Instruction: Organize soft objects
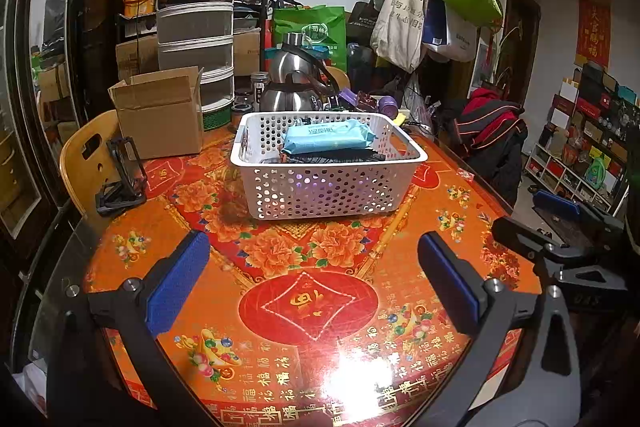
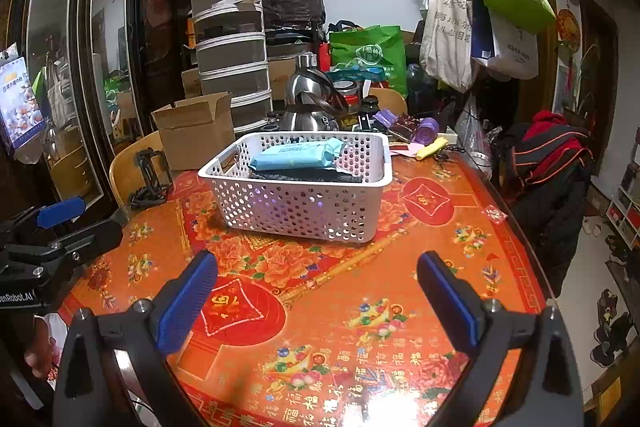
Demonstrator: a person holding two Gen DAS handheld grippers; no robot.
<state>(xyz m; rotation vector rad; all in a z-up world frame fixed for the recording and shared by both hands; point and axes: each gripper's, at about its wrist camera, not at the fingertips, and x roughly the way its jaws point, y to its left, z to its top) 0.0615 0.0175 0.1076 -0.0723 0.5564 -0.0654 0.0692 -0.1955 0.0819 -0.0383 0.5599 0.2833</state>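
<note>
A white perforated basket [image 1: 320, 193] [image 2: 296, 207] stands on the round table with the orange-red floral cloth [image 1: 312, 287] [image 2: 352, 307]. Inside it a light blue wet-wipe pack [image 1: 326, 135] [image 2: 296, 153] lies on top of dark folded fabric [image 1: 336, 157] [image 2: 304, 174]. My left gripper [image 1: 314, 273] hovers open over the near part of the table, nothing between its blue pads. My right gripper [image 2: 316, 287] is also open and empty, short of the basket. Each gripper shows at the other view's edge.
An open cardboard box [image 1: 160, 115] [image 2: 196, 131], a steel kettle [image 1: 298, 83] [image 2: 312, 95] and stacked drawers [image 1: 196, 23] stand behind the basket. A black phone stand [image 1: 122, 175] rests on a wooden chair. A yellow object [image 2: 432, 147] and purple items lie at the back right. A clothes-draped chair [image 2: 548, 163] stands right.
</note>
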